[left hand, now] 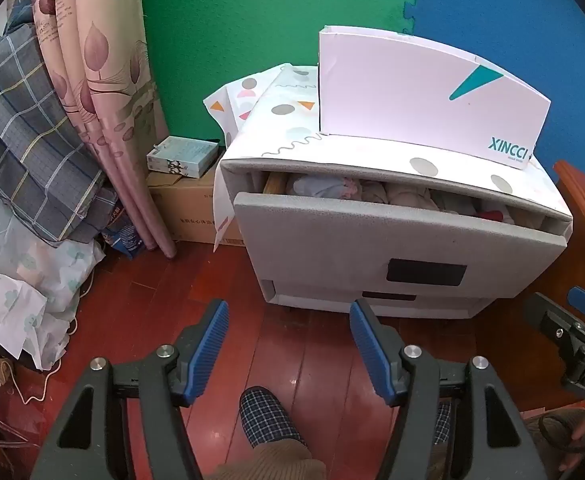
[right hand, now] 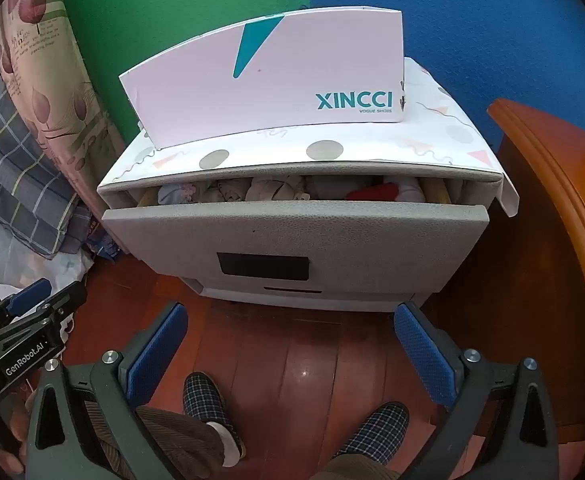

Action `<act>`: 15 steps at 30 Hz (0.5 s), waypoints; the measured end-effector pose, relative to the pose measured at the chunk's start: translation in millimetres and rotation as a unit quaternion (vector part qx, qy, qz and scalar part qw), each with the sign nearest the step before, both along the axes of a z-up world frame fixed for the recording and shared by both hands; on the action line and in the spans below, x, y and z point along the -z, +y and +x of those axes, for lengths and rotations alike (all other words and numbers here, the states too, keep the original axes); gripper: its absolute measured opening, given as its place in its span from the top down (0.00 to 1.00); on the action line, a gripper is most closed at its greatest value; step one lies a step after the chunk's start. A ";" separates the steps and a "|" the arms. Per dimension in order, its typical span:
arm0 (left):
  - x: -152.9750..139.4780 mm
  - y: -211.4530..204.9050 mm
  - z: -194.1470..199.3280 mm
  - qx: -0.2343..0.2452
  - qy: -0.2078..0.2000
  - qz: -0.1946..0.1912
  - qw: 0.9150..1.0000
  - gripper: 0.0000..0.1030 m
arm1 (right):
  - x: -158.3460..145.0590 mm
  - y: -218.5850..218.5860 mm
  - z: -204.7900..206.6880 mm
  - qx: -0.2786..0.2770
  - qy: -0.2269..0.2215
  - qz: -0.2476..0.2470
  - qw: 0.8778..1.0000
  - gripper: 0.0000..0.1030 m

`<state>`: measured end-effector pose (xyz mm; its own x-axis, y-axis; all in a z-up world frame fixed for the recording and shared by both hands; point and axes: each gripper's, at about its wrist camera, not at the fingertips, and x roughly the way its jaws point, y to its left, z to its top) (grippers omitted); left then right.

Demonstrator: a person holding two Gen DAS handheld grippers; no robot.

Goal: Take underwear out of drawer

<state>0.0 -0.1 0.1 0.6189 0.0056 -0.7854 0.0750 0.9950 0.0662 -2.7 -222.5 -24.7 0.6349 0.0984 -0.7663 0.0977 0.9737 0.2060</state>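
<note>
A grey drawer (left hand: 392, 236) (right hand: 292, 232) of a low cabinet stands pulled out a little. Through the gap I see folded underwear (left hand: 376, 192) (right hand: 276, 190) in pale colours, plus a red piece (right hand: 372, 192). My left gripper (left hand: 288, 320) hangs open over the wooden floor, short of the drawer front, nothing between its blue pads. My right gripper (right hand: 290, 324) is open wide, also in front of the cabinet and below the drawer, with nothing in it. Each gripper shows at the edge of the other's view: the right gripper (left hand: 572, 320) and the left gripper (right hand: 32, 308).
A white shoe box (left hand: 424, 92) (right hand: 276, 80) stands on the cabinet's patterned top. Rolled curtains and folded plaid bedding (left hand: 32, 140) crowd the left. An orange wooden piece of furniture (right hand: 552, 208) stands close on the right. The person's plaid slippers (right hand: 204, 404) rest on the floor below.
</note>
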 end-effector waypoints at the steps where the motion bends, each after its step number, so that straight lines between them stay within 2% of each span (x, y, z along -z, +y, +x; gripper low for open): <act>1: -0.1 0.0 -0.2 0.000 -0.001 -0.001 1.000 0.37 | 0.2 -0.1 0.3 0.001 0.002 -0.001 1.000 0.01; 15: 2.7 0.3 2.2 0.004 0.003 -0.007 1.000 0.37 | 1.4 0.2 0.7 0.000 0.004 0.005 1.000 0.01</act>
